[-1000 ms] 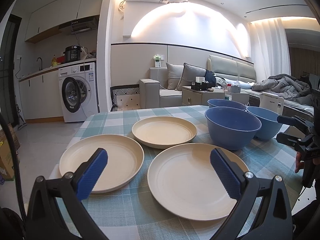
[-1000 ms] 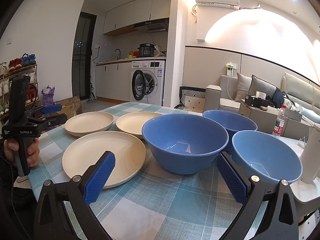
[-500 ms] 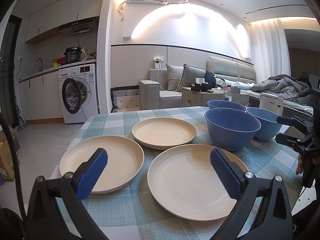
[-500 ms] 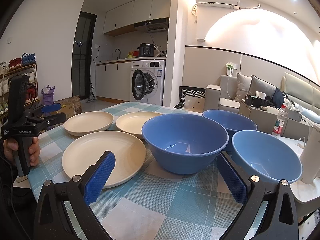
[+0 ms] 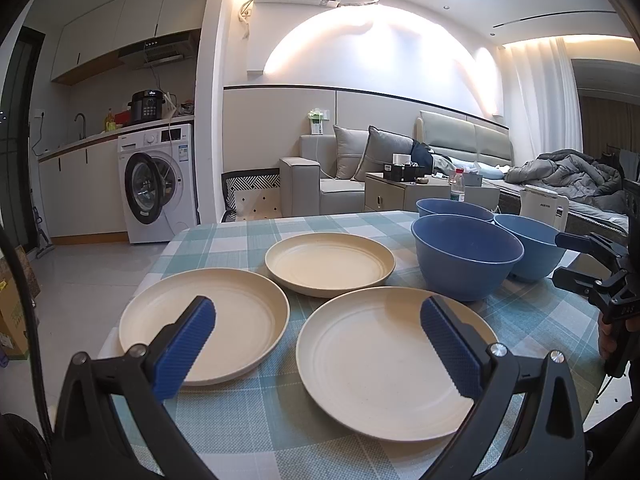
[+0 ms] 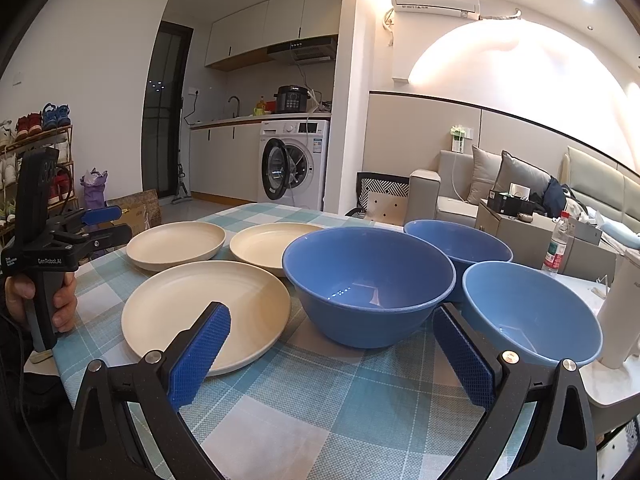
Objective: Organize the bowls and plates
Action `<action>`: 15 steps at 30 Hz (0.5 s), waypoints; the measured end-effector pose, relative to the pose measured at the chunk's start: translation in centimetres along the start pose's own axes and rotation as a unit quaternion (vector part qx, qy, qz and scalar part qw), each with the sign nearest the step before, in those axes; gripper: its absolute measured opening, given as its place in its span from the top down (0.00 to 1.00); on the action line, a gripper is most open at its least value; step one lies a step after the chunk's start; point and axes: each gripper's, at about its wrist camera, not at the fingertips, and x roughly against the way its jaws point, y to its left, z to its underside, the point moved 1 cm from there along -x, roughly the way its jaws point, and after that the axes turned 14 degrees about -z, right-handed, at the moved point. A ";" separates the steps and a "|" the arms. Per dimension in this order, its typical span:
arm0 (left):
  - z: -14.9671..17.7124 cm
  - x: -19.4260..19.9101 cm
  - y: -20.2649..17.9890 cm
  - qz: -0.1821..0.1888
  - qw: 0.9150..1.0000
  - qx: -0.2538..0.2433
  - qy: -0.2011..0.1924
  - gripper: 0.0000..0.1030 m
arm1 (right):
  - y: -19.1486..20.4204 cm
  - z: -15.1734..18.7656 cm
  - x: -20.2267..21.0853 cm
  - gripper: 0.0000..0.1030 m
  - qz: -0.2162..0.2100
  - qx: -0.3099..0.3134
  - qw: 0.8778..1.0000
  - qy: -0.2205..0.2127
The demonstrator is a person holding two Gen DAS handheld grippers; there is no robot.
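Three cream plates [image 5: 394, 360] and three blue bowls [image 6: 368, 284] sit on our checked tablecloth [image 6: 320, 392]. Our left gripper [image 5: 320, 348] hangs with its blue pads [image 5: 184, 346] spread wide and empty; low in that frame, the nearest plate lies between and just beyond them, with another plate [image 5: 224, 316] behind the left pad. Our right gripper [image 6: 330, 356] is likewise spread and holds nothing, with the big bowl centred just past its tips and a lighter bowl [image 6: 528, 312] at lower right.

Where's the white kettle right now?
In the right wrist view, the kettle stands at the far right edge, beside the nearest blue bowl.
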 end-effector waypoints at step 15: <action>0.0 -0.8 0.1 -0.009 0.999 0.005 0.034 0.00 | -0.3 -0.1 -0.1 0.00 0.011 -0.004 1.000 0.011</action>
